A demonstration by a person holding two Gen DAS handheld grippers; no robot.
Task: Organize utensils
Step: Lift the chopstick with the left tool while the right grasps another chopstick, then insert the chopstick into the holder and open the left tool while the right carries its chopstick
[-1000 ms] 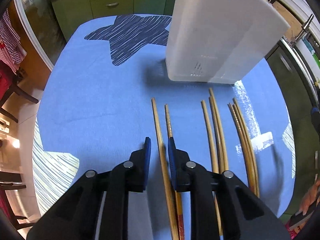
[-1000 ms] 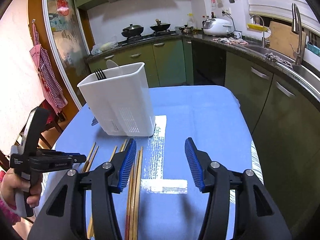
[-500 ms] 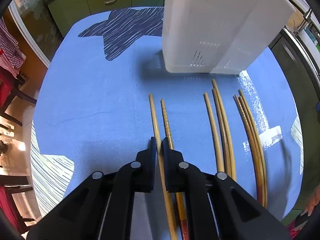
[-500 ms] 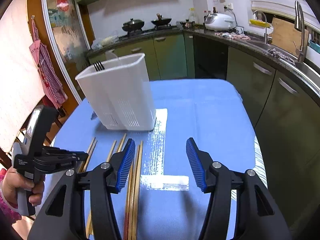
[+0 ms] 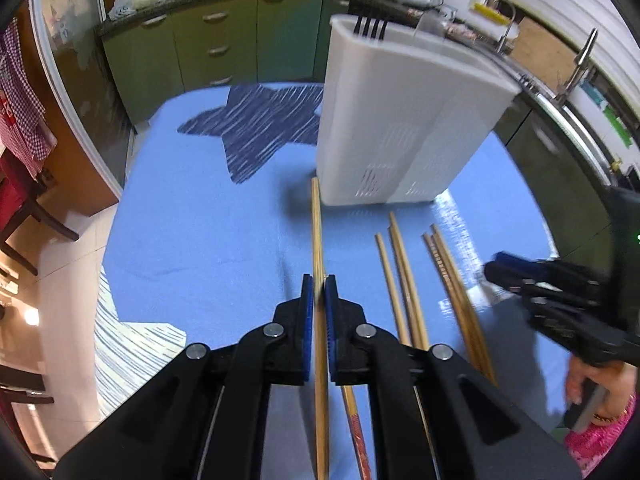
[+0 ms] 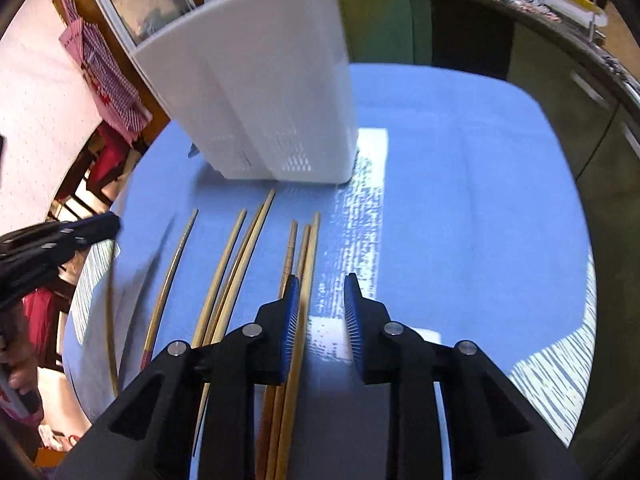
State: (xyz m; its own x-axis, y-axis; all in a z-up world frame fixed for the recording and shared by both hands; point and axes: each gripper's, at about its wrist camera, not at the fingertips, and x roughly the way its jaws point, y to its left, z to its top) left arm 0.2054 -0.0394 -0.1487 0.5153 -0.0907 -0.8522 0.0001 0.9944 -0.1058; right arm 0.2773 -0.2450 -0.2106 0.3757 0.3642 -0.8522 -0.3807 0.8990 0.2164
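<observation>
My left gripper is shut on one wooden chopstick and holds it lifted above the blue tablecloth, tip pointing at the base of the white utensil holder. Several more chopsticks lie on the cloth to its right. My right gripper is open, low over the rightmost chopsticks, with its left finger beside them. The holder stands just beyond, and black fork tines stick out of its top.
The round table has a blue cloth with a dark star and white stripes. Green kitchen cabinets stand behind. A chair and a red checked cloth are at the left.
My left gripper closed on a chopstick and lifted it off the cloth. My right gripper dropped down toward the rightmost chopsticks and its jaws narrowed.
</observation>
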